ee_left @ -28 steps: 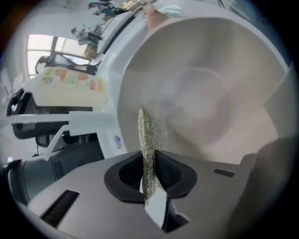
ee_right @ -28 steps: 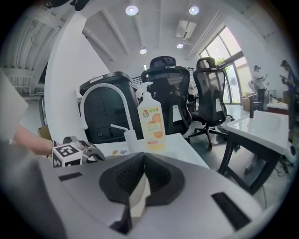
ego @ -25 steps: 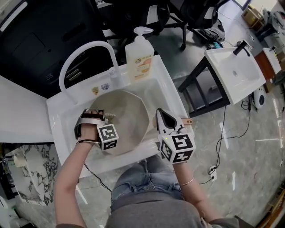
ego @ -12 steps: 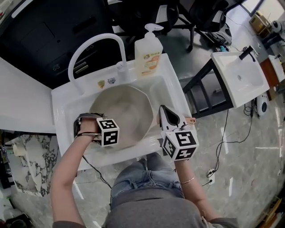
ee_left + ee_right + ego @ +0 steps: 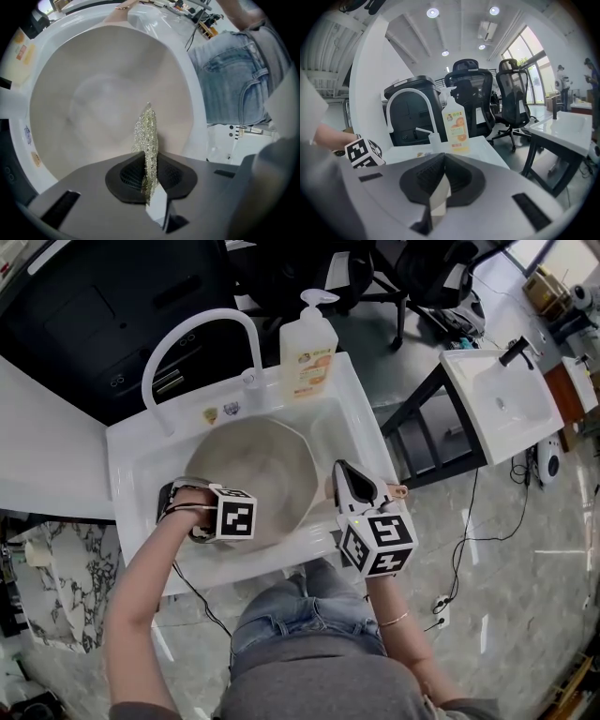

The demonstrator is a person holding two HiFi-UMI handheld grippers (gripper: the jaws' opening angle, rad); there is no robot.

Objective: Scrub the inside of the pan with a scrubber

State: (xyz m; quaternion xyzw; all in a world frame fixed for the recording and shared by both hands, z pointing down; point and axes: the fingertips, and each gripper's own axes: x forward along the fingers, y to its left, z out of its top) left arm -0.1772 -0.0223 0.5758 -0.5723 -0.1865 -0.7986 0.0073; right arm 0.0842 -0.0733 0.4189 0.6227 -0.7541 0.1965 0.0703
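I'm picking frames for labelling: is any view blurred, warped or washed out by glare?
Head view: sharp, evenly lit, bowed at the edges. Left gripper view: strong fisheye with black corners; scrubber crisp, pan pale and low in contrast. Right gripper view: fisheye, window very bright, soap bottle clear.

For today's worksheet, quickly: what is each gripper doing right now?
Left gripper: shut on the scrubber.
Right gripper: shut, nothing between its jaws.
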